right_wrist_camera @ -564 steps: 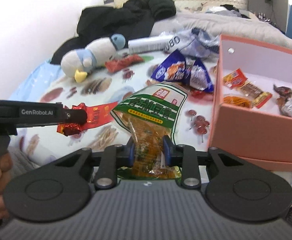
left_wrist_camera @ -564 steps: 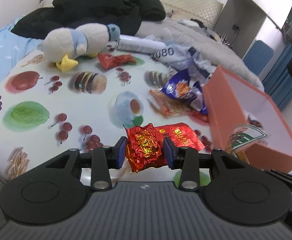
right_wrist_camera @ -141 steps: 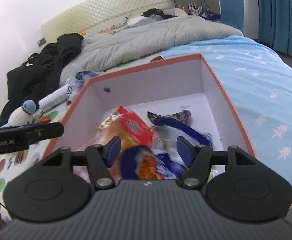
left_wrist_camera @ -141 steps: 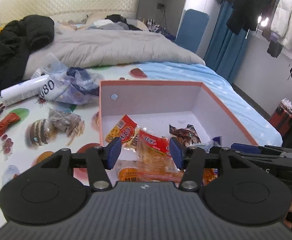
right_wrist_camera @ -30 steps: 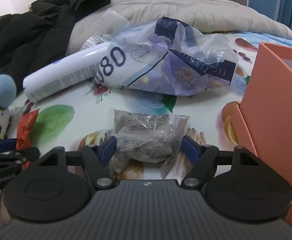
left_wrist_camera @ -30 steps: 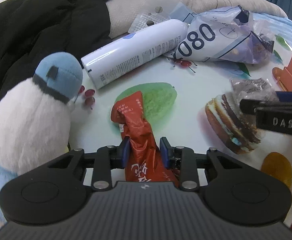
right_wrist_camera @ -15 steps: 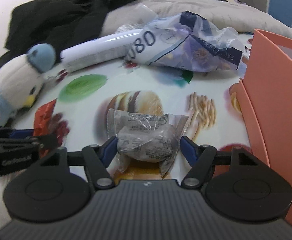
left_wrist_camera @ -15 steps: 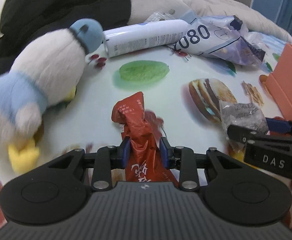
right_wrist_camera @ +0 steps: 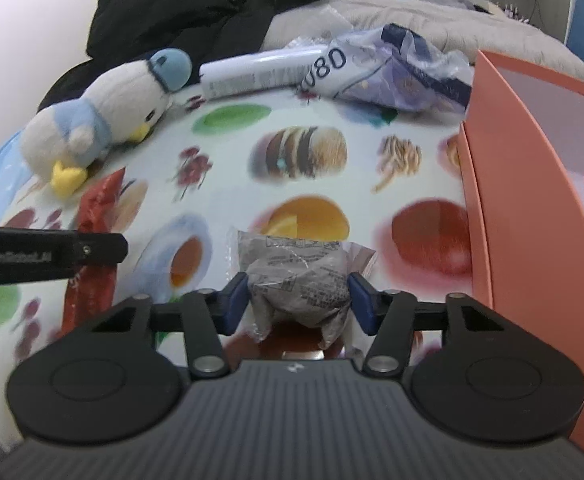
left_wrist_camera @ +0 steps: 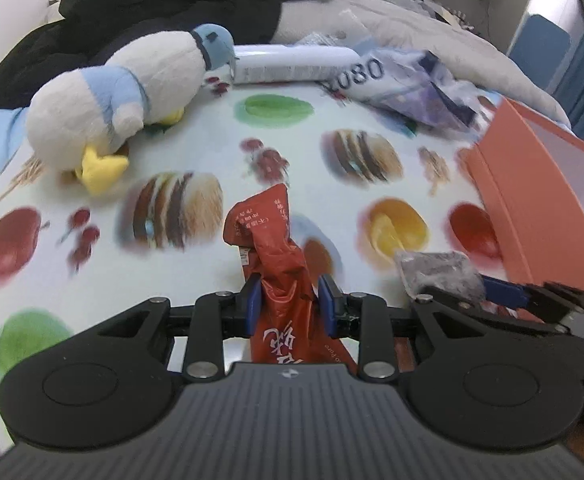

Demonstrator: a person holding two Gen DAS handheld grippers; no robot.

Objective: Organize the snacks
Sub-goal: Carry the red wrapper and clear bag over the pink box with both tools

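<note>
Snacks are mid-carry: the left hand-held gripper [left_wrist_camera: 288, 306] is clamped on a red packet [left_wrist_camera: 276, 256], the right hand-held gripper [right_wrist_camera: 298, 298] on a grey wrapped bun [right_wrist_camera: 298, 280], both above the food-print bed cover [right_wrist_camera: 232, 152]. Next, I judge, both swing right to the orange box [right_wrist_camera: 532, 200] and release.

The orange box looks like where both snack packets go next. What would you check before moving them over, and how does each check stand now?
1. Left gripper grips the red packet: ok, jaws pressed on both sides.
2. Right gripper grips the clear-wrapped snack: ok, jaws close against both sides.
3. Orange box within view and open on top: ok, it stands to the right.
4. Room inside the box: cannot tell, its floor is mostly hidden.
5. Path to the box free: ok, only printed cloth lies between.
6. Plush penguin out of the way: ok, far left.
</note>
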